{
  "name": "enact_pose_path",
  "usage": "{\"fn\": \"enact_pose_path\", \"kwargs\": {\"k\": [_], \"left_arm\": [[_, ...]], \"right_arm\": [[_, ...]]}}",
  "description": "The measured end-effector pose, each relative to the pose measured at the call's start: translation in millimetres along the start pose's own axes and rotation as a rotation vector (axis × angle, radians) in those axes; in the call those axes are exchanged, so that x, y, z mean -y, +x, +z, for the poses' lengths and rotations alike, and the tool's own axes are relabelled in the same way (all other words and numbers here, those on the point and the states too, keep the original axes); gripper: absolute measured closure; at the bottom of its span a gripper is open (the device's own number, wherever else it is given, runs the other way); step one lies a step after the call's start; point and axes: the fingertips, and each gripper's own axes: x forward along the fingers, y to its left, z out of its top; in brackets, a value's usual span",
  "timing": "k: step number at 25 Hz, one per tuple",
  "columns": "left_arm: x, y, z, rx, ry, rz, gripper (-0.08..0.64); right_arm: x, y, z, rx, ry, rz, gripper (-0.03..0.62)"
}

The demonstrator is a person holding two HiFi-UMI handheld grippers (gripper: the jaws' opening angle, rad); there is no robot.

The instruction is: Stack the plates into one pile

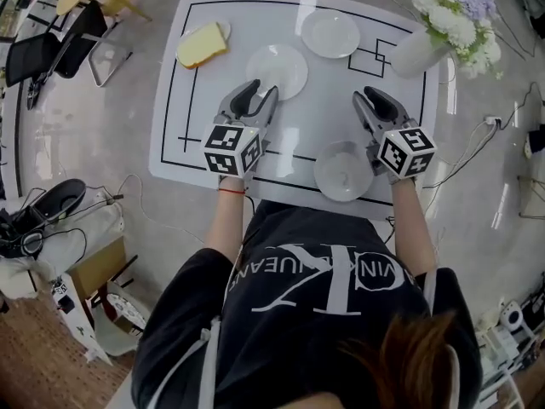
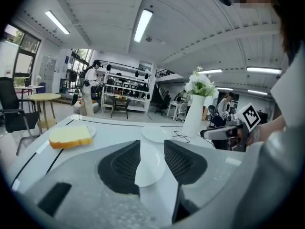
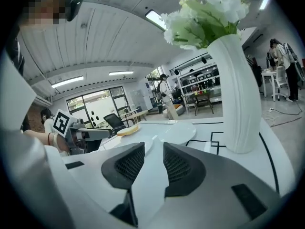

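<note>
Three empty white plates lie on the white table (image 1: 179,126): a middle plate (image 1: 277,71), a far plate (image 1: 330,34) and a near plate (image 1: 343,171) by the front edge. A fourth small plate at the far left carries a yellow slice (image 1: 203,43). My left gripper (image 1: 254,94) stands open at the middle plate's near left rim. In the left gripper view that plate (image 2: 150,168) shows through the gap, and the pads do not press it. My right gripper (image 1: 371,100) is open over bare table, just right of and beyond the near plate, with nothing between its fingers (image 3: 177,166).
A white vase with flowers (image 1: 426,45) stands at the table's far right corner, close ahead of the right gripper (image 3: 154,151). Black lines mark the tabletop. Chairs (image 1: 51,49) and cables lie on the floor to the left, with more cables to the right.
</note>
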Motion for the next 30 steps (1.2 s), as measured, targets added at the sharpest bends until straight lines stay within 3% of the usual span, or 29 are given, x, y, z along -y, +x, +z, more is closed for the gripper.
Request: {"fn": "enact_pose_path", "kwargs": {"k": [8, 18, 26, 30], "left_arm": [[-56.3, 18.2, -35.7, -0.127, -0.114, 0.075, 0.396], [-80.2, 35.3, -64.9, -0.242, -0.234, 0.077, 0.349], [-80.6, 40.2, -73.9, -0.305, -0.243, 0.09, 0.342], [-80.9, 42.2, -77.1, -0.333, -0.227, 0.106, 0.356]], "right_arm": [[-12.7, 73.1, -8.4, -0.122, 0.053, 0.077, 0.463], [-20.5, 138.8, -33.4, -0.36, 0.027, 0.121, 0.463], [-25.8, 160.6, -46.5, -0.473, -0.081, 0.072, 0.462], [-29.3, 164.1, -48.9, -0.499, -0.046, 0.073, 0.491]]}}
